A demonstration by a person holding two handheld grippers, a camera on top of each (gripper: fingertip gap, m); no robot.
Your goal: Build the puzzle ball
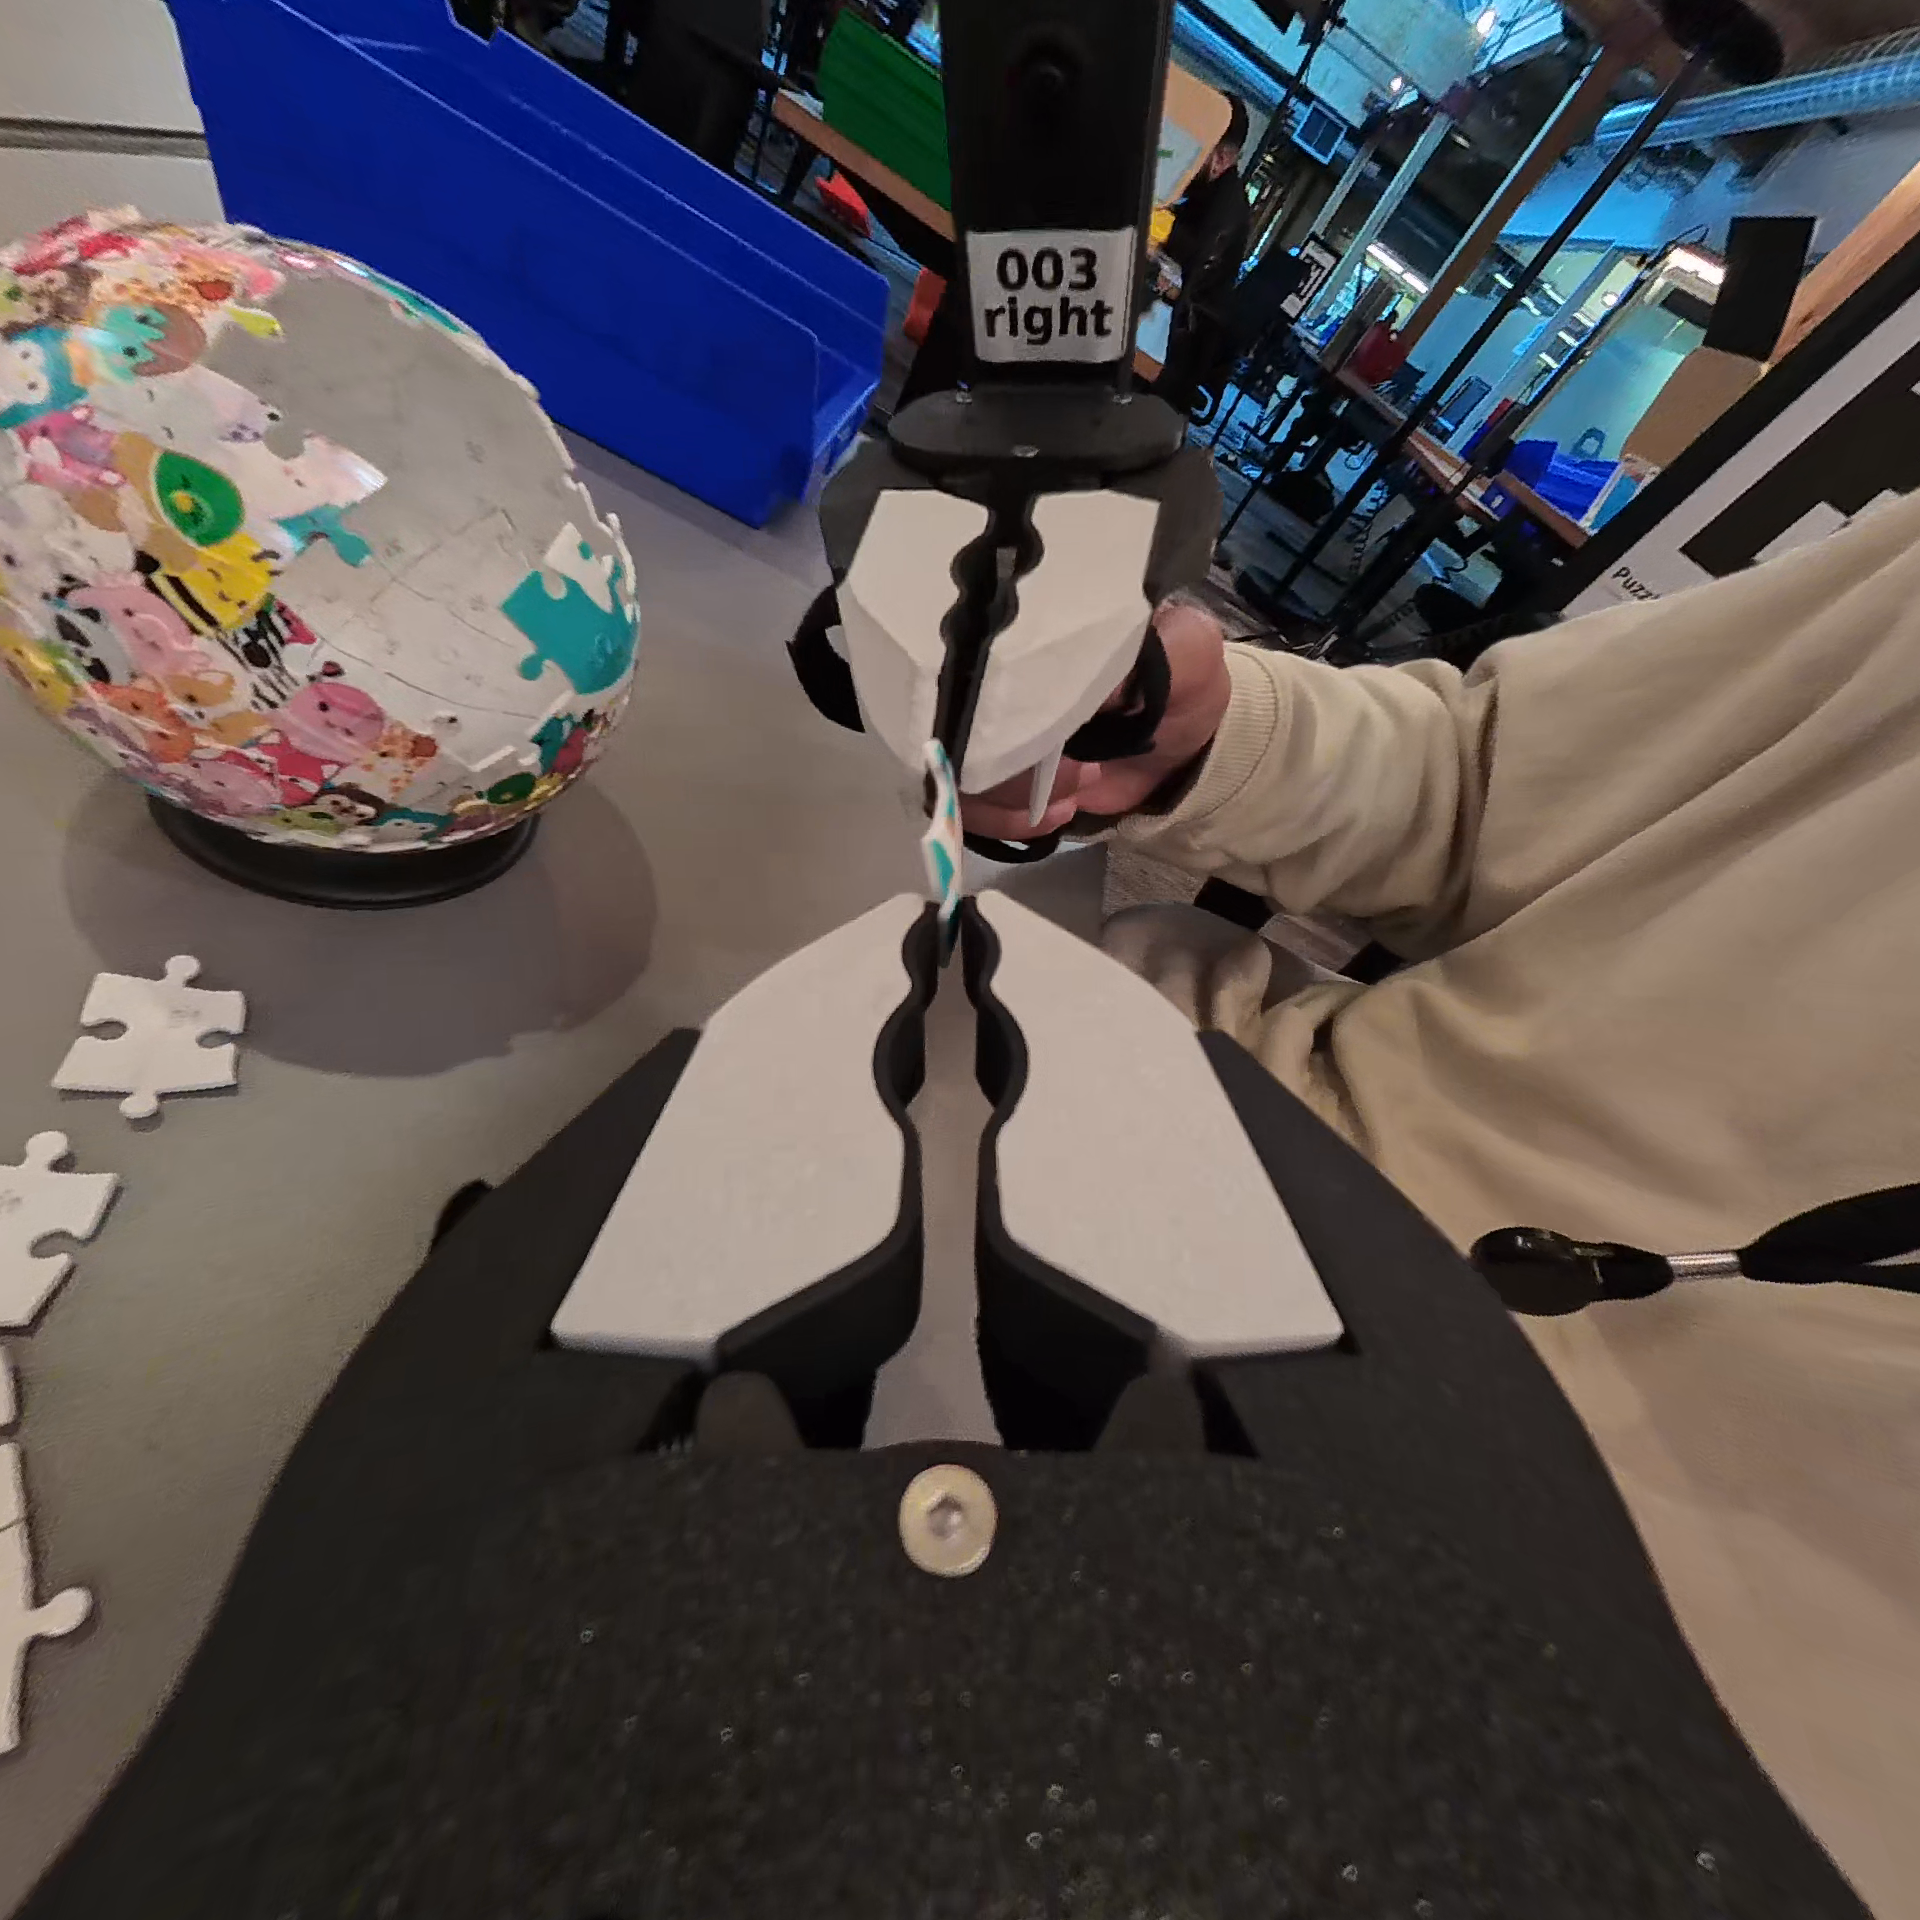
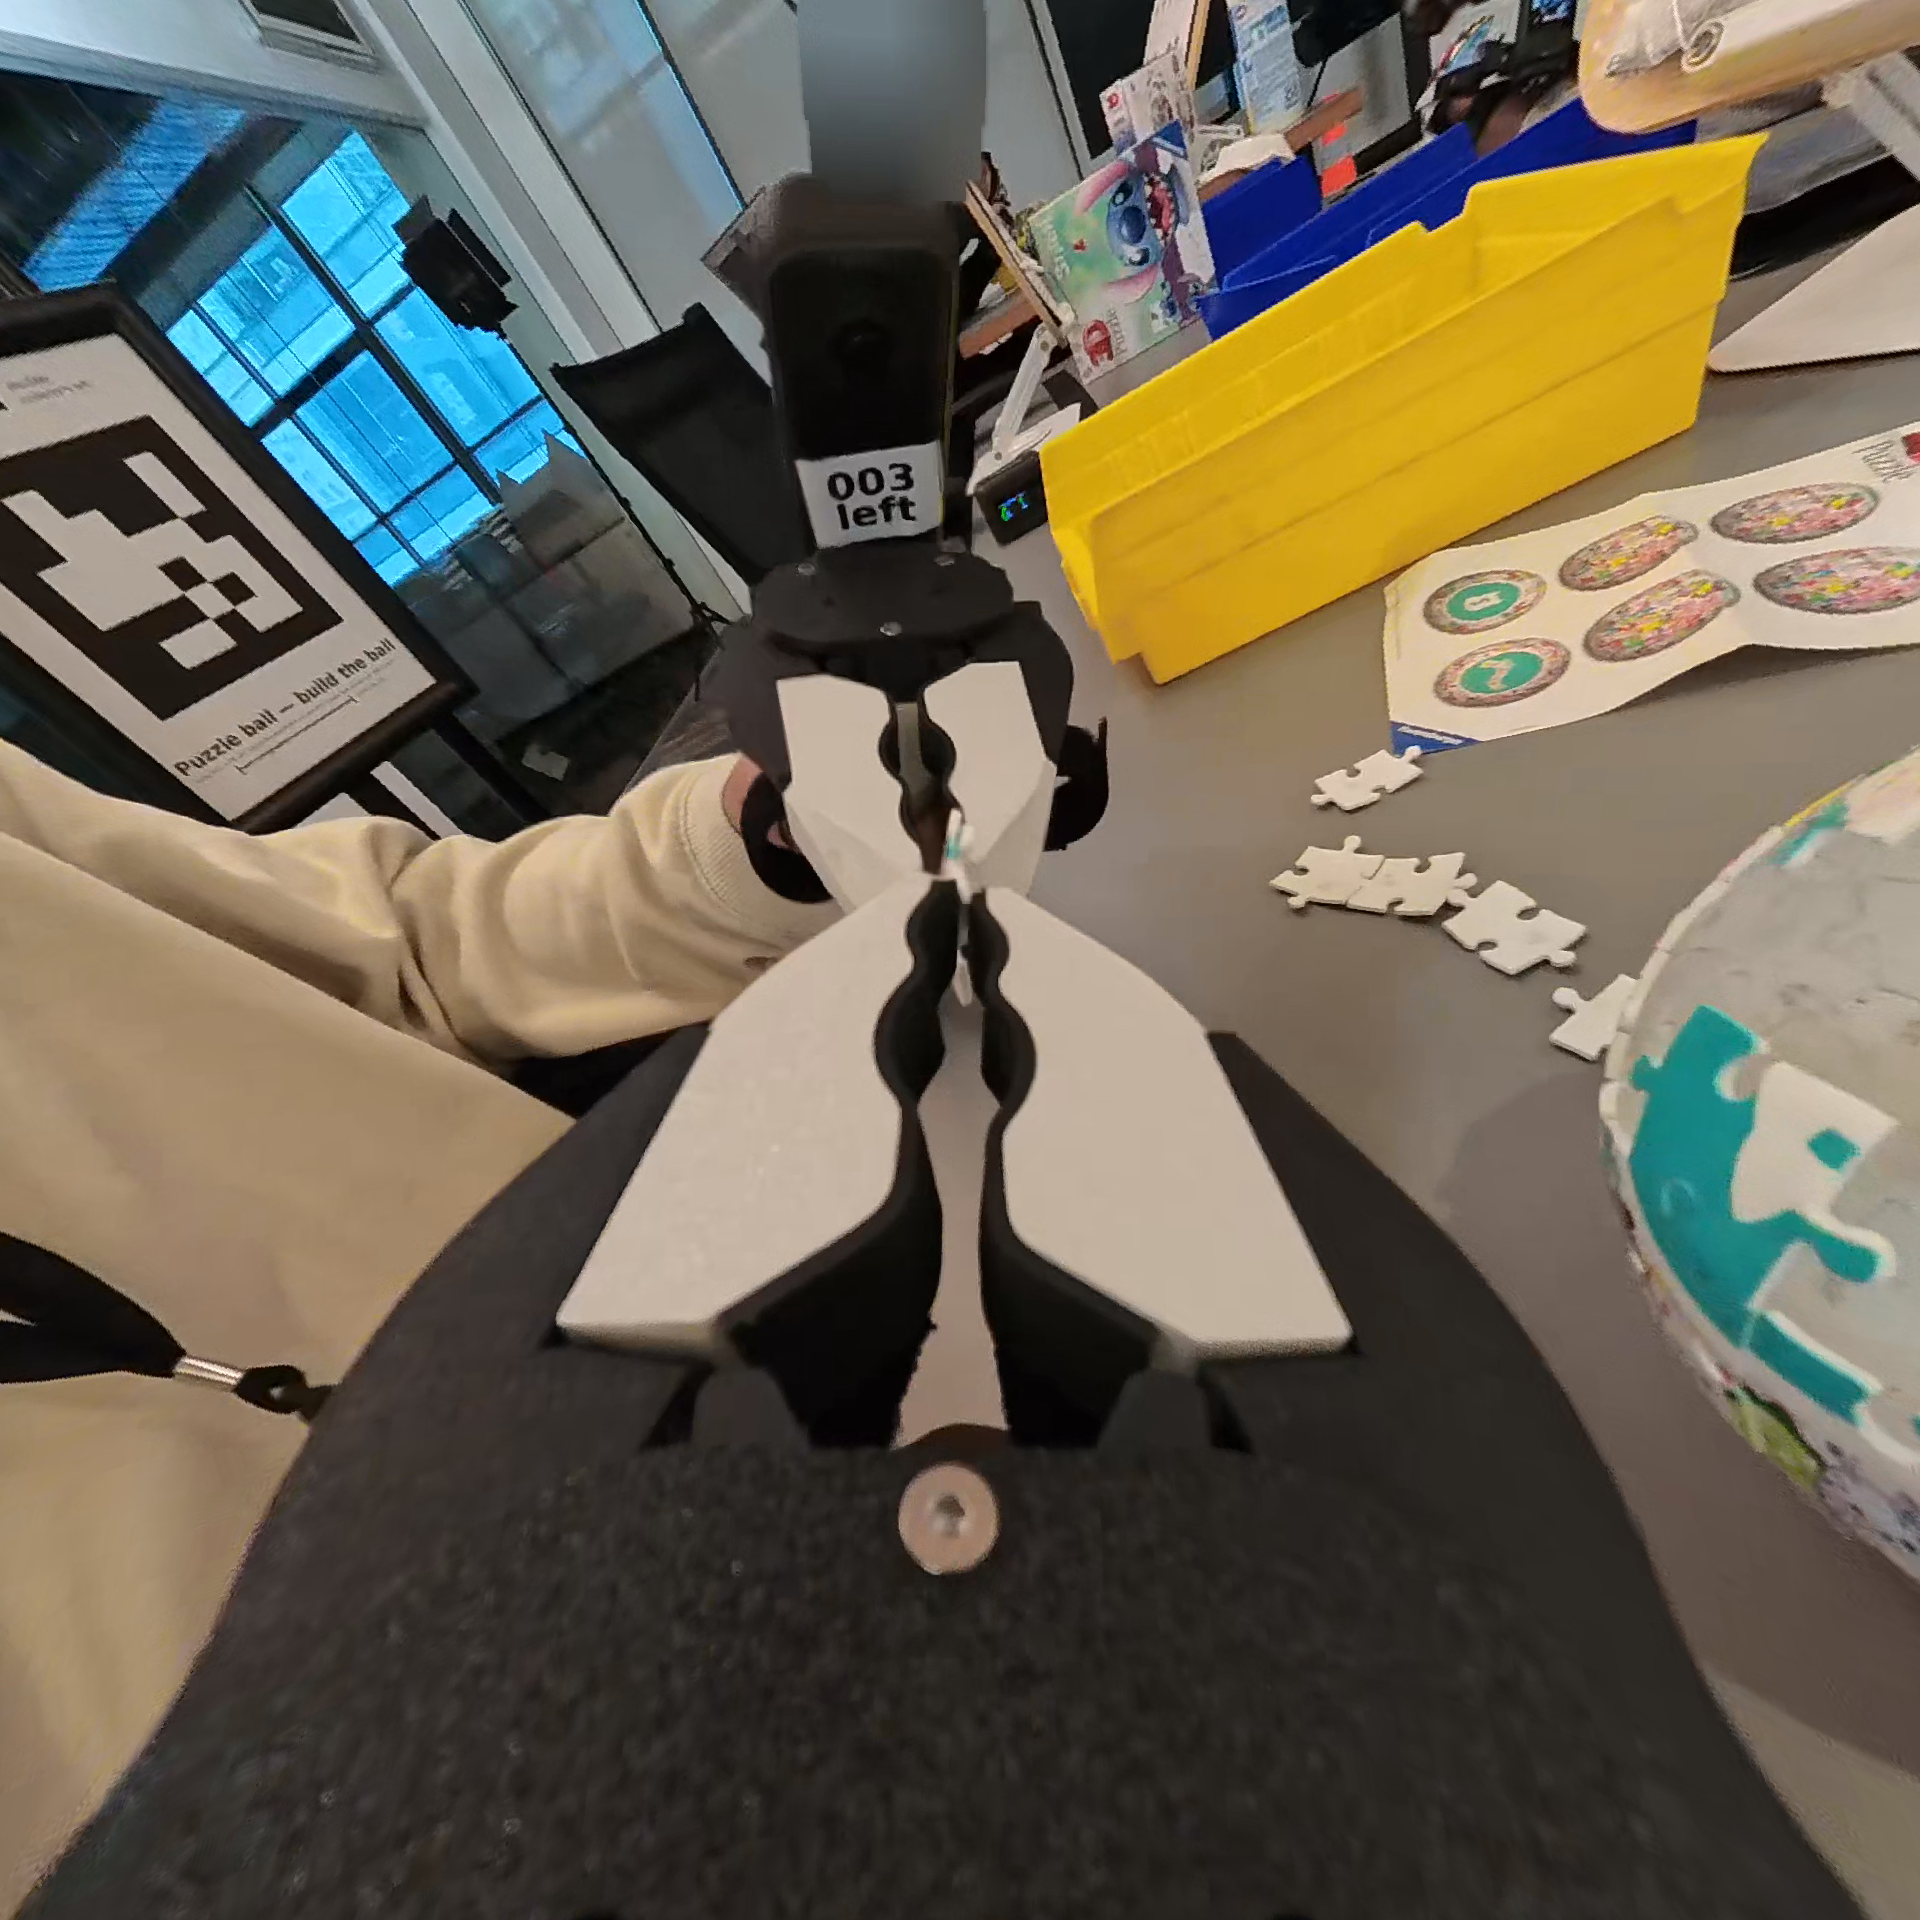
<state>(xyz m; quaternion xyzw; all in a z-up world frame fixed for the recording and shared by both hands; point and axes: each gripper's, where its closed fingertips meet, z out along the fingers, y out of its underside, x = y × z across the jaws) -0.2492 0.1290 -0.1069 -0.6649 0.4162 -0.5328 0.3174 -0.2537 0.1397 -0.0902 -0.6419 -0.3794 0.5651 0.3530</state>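
Two hand-held claws meet tip to tip above a grey surface (image 1: pixel 790 727), sharing one small curved puzzle piece with teal and white print (image 1: pixel 940 831). The left claw (image 1: pixel 943 914) is closed narrowly on the piece's lower edge; the right claw (image 1: pixel 951 769), facing it, pinches the upper end. From the right wrist view the same piece (image 2: pixel 958 844) sits edge-on between the right claw (image 2: pixel 961 902) and the left claw (image 2: pixel 954 836) beyond.

The step in hand looks like a hand-over or a re-grip, turning the piece to suit a gap. It would go best if one claw holds firm while the other lets go fully before shifting, since a thin piece caught by its rim could twist or drop.

The partly built puzzle ball, a colourful cartoon-printed sphere with bare grey patches (image 1: pixel 281 540), rests on a black ring stand (image 1: pixel 343 852), well to the left of the left claw and low to the right in the right wrist view (image 2: pixel 1766 1143). Loose white, face-down puzzle pieces (image 1: pixel 156 1034) lie near the ball's base, with more scattered beside it (image 2: pixel 1423 894).

Open surface lies between the claws and the ball. A blue plastic bin (image 1: pixel 540 260) stands behind the ball, a yellow plastic bin (image 2: pixel 1382 416) and a printed instruction sheet (image 2: pixel 1662 613) farther off. The person's beige sleeves (image 1: pixel 1507 831) crowd the near side.
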